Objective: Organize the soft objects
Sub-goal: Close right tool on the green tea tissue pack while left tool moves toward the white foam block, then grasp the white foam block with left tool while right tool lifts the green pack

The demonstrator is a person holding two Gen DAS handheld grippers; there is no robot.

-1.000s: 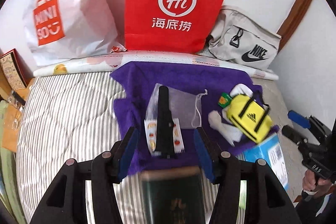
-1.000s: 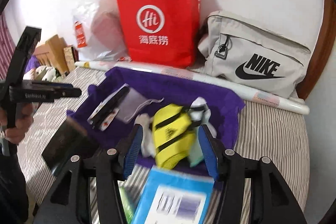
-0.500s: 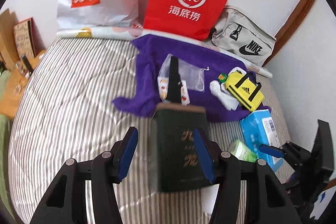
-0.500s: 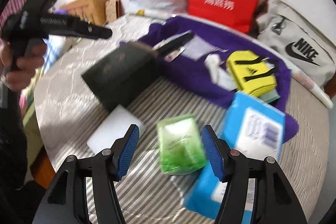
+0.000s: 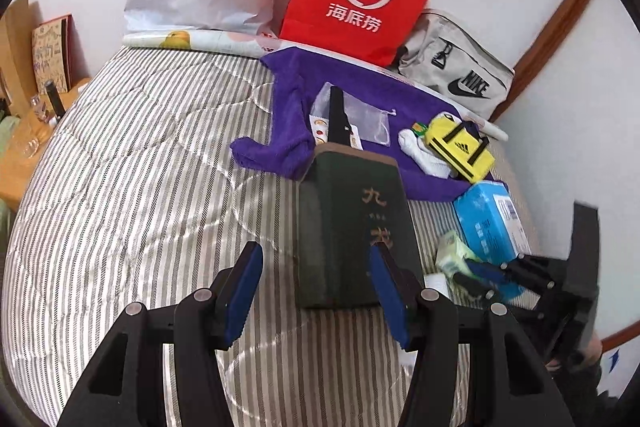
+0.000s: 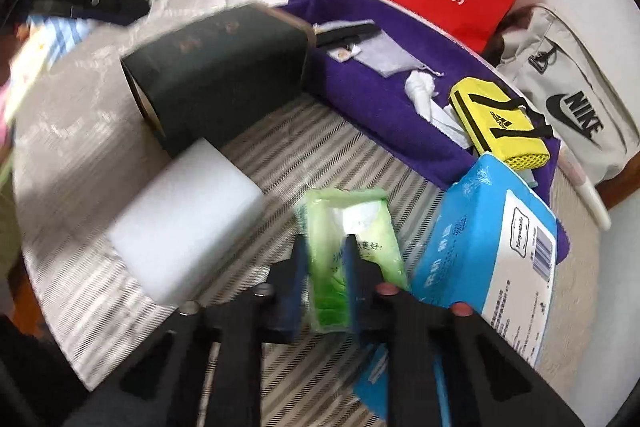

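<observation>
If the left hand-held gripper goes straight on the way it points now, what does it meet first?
Most likely the dark green box: it lies just ahead of the open left hand-held gripper, overlapping its right finger. Depth is unclear; the striped bed cover might come first.

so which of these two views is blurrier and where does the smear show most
The right wrist view is blurrier: the white block, the dark green box and the whole left edge smear, and the right gripper pinching the green tissue pack is soft. The left wrist view is mostly sharp, with fisheye bending at the rim.
</observation>
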